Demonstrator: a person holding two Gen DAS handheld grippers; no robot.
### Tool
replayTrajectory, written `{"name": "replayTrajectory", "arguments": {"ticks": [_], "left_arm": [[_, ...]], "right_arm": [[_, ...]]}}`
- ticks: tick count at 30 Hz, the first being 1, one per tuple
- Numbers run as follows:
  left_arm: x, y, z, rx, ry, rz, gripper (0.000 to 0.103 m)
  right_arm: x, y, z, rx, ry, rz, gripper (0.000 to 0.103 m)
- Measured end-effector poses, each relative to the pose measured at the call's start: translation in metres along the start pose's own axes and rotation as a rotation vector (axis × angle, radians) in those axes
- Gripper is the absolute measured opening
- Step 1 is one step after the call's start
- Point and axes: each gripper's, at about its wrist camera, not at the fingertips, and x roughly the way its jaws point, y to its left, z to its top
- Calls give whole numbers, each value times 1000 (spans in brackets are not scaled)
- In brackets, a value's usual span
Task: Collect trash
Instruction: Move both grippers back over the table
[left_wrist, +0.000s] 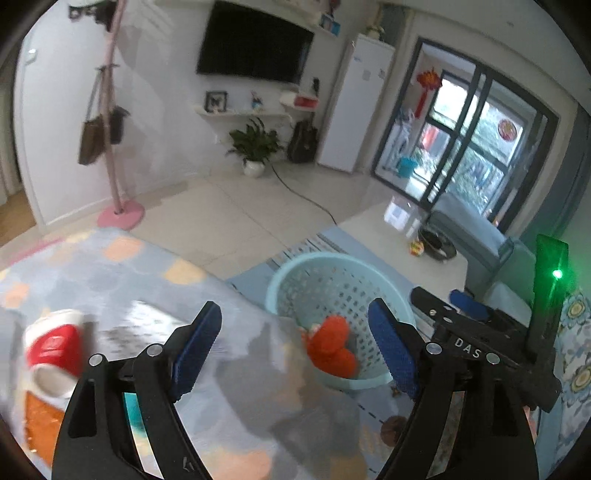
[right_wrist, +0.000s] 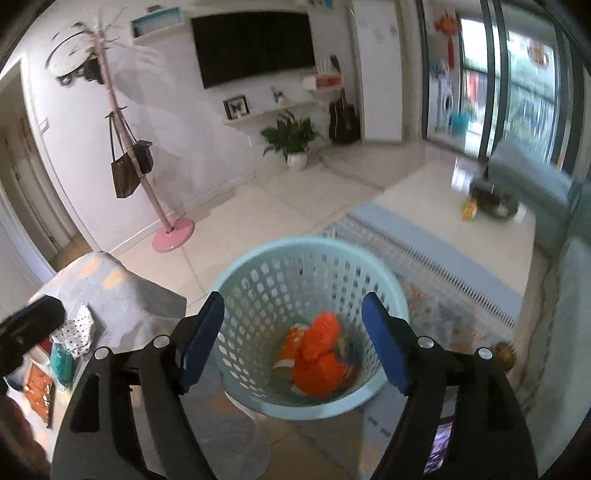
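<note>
A light blue perforated basket (right_wrist: 255, 258) stands on the floor with crumpled orange wrappers (right_wrist: 317, 354) inside; it also shows in the left wrist view (left_wrist: 295, 273) with the orange wrappers (left_wrist: 332, 343). My right gripper (right_wrist: 293, 336) is open and empty above the basket's mouth. My left gripper (left_wrist: 295, 347) is open and empty over the cloth-covered table (left_wrist: 110, 280), beside the basket. A red and white paper cup (left_wrist: 55, 347) lies on its side on the table, left of the left gripper. More scraps lie on the table: a dotted paper (right_wrist: 79, 328), a teal packet (right_wrist: 61, 360) and an orange packet (right_wrist: 40, 387).
A blue patterned rug (right_wrist: 436, 258) lies under the basket. A pink coat stand (right_wrist: 173, 232) with bags, a potted plant (right_wrist: 291, 140), a guitar (right_wrist: 343, 118) and a fridge stand along the far wall. A small yellow toy (right_wrist: 469, 210) and a dark round object (right_wrist: 495, 203) sit on the floor.
</note>
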Motion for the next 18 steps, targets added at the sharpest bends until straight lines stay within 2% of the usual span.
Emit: {"name": "replayTrajectory", "arguments": {"ticks": [3, 5, 9, 14, 18], "left_arm": [[-33, 18, -1, -18, -60, 28, 80], [-58, 34, -2, -35, -105, 57, 81], [-102, 64, -6, -63, -174, 120, 82], [-151, 111, -13, -94, -230, 227, 83], [-172, 154, -24, -139, -215, 278, 85]], "right_arm": [[-27, 29, 3, -79, -71, -6, 73], [-41, 46, 4, -114, -104, 3, 80], [-67, 83, 4, -176, -158, 55, 80], [-81, 128, 1, -232, -173, 127, 82], [-81, 165, -5, -284, -150, 189, 82]]}}
